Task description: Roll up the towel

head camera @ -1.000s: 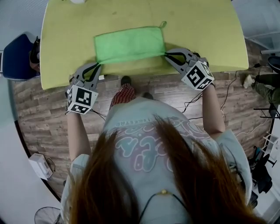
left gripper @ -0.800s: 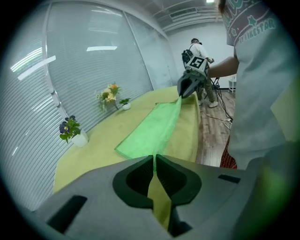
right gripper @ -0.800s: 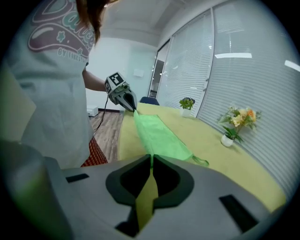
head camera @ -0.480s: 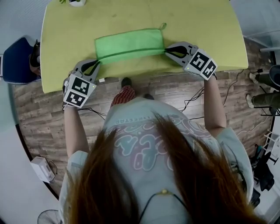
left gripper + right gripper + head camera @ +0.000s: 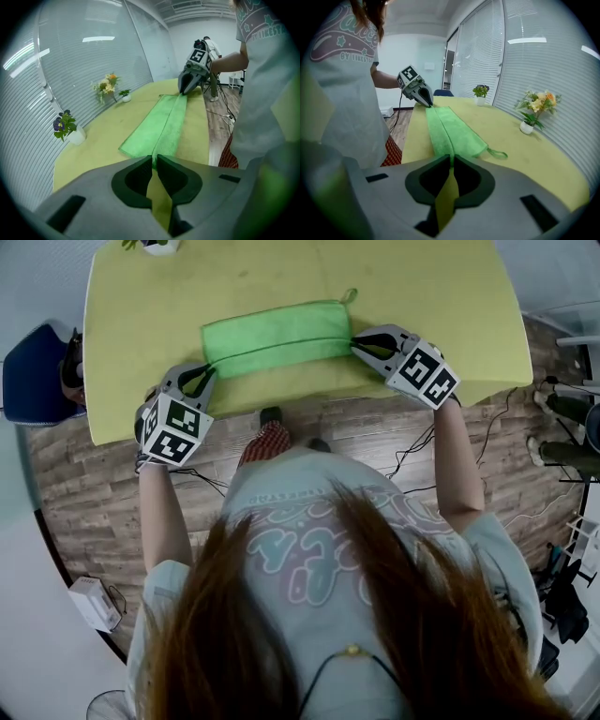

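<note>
A green towel [image 5: 277, 334] lies flat on the yellow-green table [image 5: 422, 287], its near long edge turned over into a narrow fold. My left gripper [image 5: 208, 372] is shut on the fold's left end, and its tips [image 5: 153, 160] pinch green cloth [image 5: 161, 126]. At the right end my right gripper [image 5: 354, 346] holds the towel edge [image 5: 445, 126] between its tips [image 5: 452, 158]; its jaws have just been opening a little, with the cloth still between them. Each gripper view shows the other gripper [image 5: 185, 88] [image 5: 426, 101] at the strip's far end. A hanging loop [image 5: 349, 294] sticks out at the far right corner.
Small flower pots [image 5: 69, 132] [image 5: 110, 87] [image 5: 533, 115] [image 5: 480, 95] stand along the table's far side by the window blinds. A blue chair [image 5: 33, 362] is off the table's left end. The person's body is close to the table's near edge [image 5: 281, 401].
Both grippers moved away from the person, carrying the towel's near edge onto the towel, so the strip looks narrower. The right gripper rolled.
</note>
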`<state>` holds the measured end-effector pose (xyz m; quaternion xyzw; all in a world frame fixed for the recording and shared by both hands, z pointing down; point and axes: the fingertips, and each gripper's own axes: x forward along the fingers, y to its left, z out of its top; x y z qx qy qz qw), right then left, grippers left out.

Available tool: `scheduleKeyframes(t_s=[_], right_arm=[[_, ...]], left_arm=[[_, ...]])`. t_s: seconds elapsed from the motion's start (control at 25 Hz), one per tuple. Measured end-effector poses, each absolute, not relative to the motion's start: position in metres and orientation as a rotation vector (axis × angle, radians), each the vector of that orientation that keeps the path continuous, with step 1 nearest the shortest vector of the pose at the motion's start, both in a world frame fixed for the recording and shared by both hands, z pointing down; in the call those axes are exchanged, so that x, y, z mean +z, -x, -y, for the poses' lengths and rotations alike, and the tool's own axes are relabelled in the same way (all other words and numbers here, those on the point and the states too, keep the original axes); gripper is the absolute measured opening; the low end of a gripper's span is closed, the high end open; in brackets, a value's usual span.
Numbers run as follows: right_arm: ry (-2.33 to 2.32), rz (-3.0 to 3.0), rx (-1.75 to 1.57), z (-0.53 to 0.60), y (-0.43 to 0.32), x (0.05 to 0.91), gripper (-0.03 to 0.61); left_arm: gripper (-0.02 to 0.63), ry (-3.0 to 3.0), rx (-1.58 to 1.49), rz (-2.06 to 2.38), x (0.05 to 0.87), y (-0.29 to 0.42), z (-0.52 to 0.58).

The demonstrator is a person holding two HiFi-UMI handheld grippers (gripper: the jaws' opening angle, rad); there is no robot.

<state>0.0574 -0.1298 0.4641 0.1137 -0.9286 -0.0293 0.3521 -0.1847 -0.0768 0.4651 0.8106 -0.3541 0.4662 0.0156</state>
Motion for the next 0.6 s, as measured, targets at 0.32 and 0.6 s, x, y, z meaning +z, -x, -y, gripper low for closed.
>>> scheduleKeyframes(t_s=[0.32, 0.6], right_arm=[[-0.411, 2.483, 0.001, 0.139, -0.066, 0.462, 0.096], [-0.495, 2.606, -0.089, 0.136, -0.073, 0.428, 0.098]], left_arm=[[0.044, -2.504, 1.312, 1.199, 0.461, 0.191, 0.081], [0.058, -2.580, 1.057, 1.378, 0.415, 0.197, 0.082]])
